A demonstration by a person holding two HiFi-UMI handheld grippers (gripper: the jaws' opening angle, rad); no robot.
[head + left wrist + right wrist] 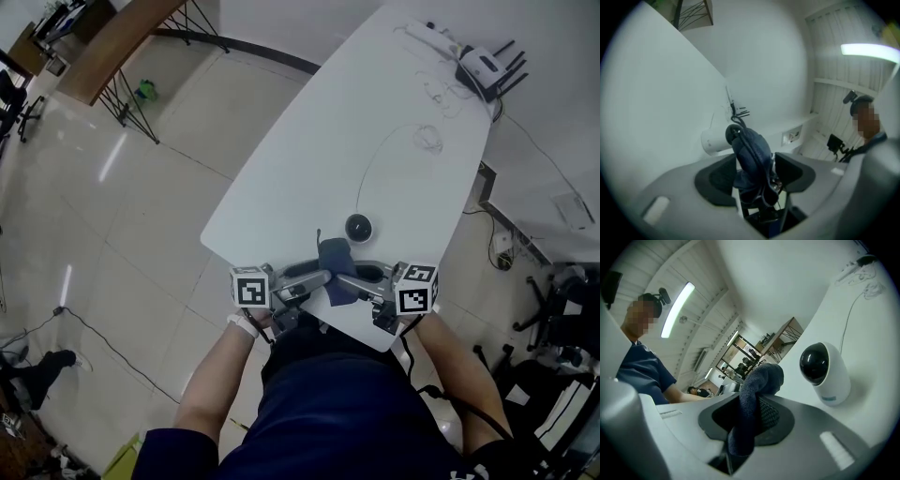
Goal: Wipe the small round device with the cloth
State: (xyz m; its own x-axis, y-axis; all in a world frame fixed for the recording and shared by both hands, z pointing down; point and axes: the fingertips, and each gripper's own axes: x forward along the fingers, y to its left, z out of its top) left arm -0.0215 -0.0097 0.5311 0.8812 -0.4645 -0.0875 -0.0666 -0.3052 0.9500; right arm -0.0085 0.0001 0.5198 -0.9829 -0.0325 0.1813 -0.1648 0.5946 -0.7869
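The small round device (358,228), white with a black dome, stands on the white table (375,122) near its front end. Just in front of it a dark blue cloth (336,267) hangs between my two grippers, which face each other. My right gripper (349,277) is shut on the cloth (757,394), and the device (825,373) sits close by on its right. My left gripper (319,278) stands open: the cloth (752,157) hangs in the gap, and its dark pads (717,180) stay clear of it. Behind the cloth the device (715,139) shows.
A router with antennas (487,67), a power strip (431,37) and thin white cables (427,139) lie at the table's far end. A wooden table (112,47) stands on the floor far left, and office chairs (562,300) at the right.
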